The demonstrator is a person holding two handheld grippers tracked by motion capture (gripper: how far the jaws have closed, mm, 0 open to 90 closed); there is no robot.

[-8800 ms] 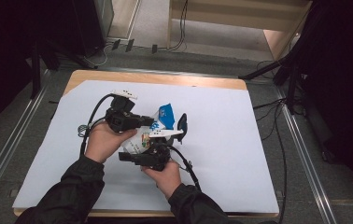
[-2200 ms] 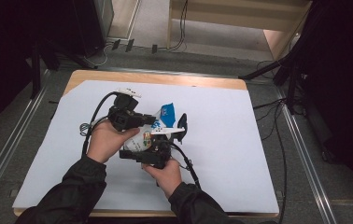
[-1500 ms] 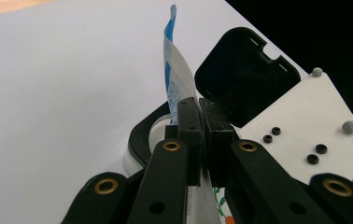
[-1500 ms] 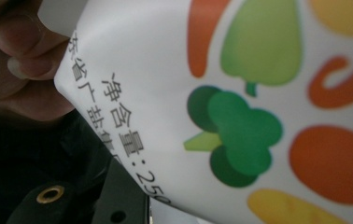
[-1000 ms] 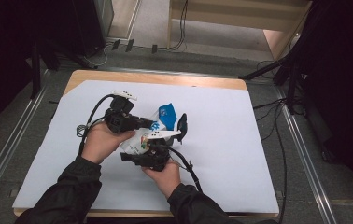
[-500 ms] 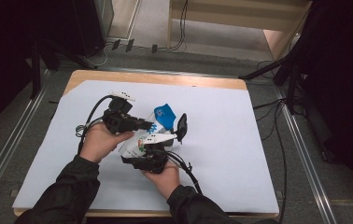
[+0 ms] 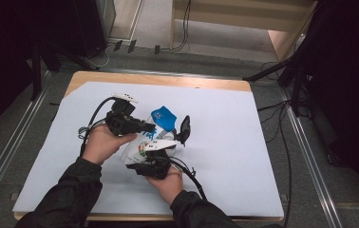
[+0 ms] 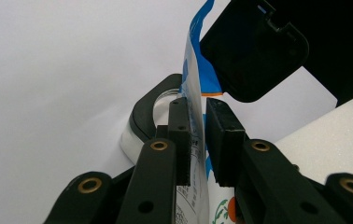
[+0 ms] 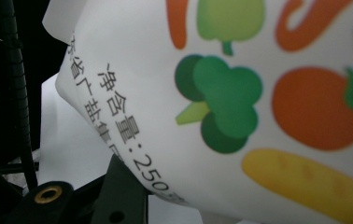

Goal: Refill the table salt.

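Person at the near edge of a wooden desk [image 7: 201, 83] covered w/ a pale lilac-white sheet [image 7: 244, 142]. Both hands work a white plastic pouch w/ blue top edge and printed vegetables [image 7: 161, 118], held up off the sheet roughly mid-desk, a bit left of centre, between the two tools.

Left gripper [image 7: 146, 127]: black, two-jaw, held in the left hand [image 7: 102, 142], pointing toward the desk's right edge at the pouch's upper part. In the left gripper view the pouch's thin top flap [image 8: 194, 88] stands edge-on between the pads; one pad [image 8: 180, 135] lies against the film, the other [image 8: 221, 137] sits just off it w/ a slim gap. Jaws have just been easing apart, flap in between, so grip is released, not clamped.

Right gripper [image 7: 177, 137]: black w/ white top plate, in the right hand [image 7: 170, 178], coming up from the near edge under the pouch's lower half. One of its jaws sticks up beside the blue top, on the side toward the desk's right edge. Right gripper view: pouch wall very close, w/ broccoli, tomato, carrot print and black text [image 9: 221, 107]; one jaw at the bottom of that view sits right by the pouch's lower curve. Looks to be grasping the pouch body, pads themselves hidden.

Black cables trail from both tools toward the near edge.
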